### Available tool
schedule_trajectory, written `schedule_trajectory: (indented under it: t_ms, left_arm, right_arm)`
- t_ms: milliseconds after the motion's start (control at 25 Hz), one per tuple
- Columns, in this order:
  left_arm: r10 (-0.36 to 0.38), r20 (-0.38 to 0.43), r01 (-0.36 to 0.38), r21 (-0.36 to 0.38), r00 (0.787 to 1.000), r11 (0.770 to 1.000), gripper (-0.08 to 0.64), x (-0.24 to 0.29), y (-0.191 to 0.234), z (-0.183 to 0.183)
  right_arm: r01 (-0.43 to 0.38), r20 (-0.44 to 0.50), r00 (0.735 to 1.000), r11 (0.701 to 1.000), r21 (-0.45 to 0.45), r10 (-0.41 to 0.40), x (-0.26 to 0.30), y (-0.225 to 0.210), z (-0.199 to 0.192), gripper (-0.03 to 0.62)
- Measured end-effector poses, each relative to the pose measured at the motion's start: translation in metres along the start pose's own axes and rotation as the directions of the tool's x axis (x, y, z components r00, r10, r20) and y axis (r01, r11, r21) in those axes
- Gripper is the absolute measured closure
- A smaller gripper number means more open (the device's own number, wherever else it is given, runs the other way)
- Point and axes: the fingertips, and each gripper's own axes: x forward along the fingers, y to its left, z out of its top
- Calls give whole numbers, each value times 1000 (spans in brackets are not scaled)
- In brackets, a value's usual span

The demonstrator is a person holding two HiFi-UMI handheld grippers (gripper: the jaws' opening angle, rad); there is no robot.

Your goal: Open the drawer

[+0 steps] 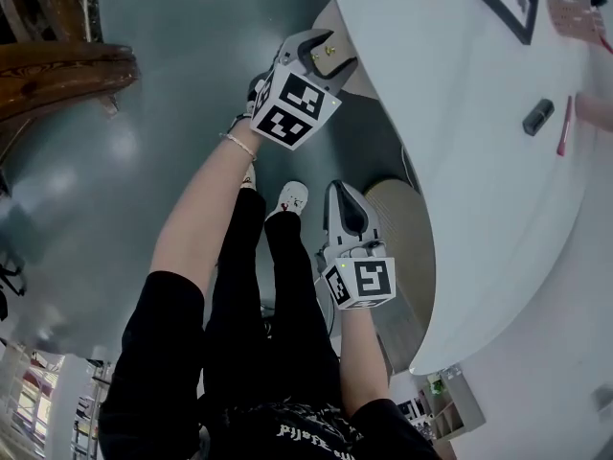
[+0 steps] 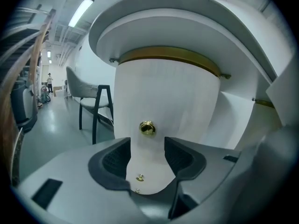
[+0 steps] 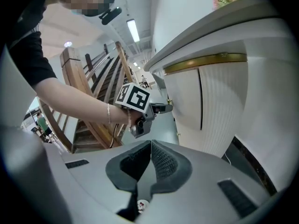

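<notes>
White ribbed panelling fills my left gripper view: the curved front of the drawer [image 2: 163,97], tucked under a brass band [image 2: 168,55] below the overhanging worktop [image 2: 187,13]. A round brass knob [image 2: 147,128] sits on that front, straight ahead of my left gripper [image 2: 147,155] and just above the gap between its jaws. The jaws stand wide apart with nothing gripped, and the knob is short of the pads, not touching them. Two smaller brass fittings [image 2: 139,177] show lower on the same front. My right gripper [image 3: 149,160] hangs lower and further back, its jaws pressed together on nothing, pointing down toward the grey floor [image 1: 182,84]. A dark-legged chair [image 2: 93,101] stands to the left, well apart from the drawer.
</notes>
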Motion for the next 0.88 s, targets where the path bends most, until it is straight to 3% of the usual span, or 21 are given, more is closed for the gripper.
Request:
schedule_trajectory:
  t_ms: [360, 520, 720, 880]
  left_arm:
    - [-37, -30, 41, 130, 999, 991, 341, 20, 1, 7]
    - [-98, -62, 108, 175, 993, 979, 344, 20, -1, 6]
    - [-139, -99, 156, 195, 985, 968, 445, 21, 0, 7]
    - [-139, -102, 158, 209, 985, 965, 453, 20, 3, 6]
  right_arm:
    - [-92, -44, 995, 995, -44, 90, 8, 17, -7, 565]
    - [-116, -71, 991, 993, -37, 114, 5, 25, -13, 565]
    - [-122, -72, 990, 991, -48, 118, 5, 25, -11, 565]
    - [-113, -69, 992, 992, -51, 109, 7, 24, -10, 565]
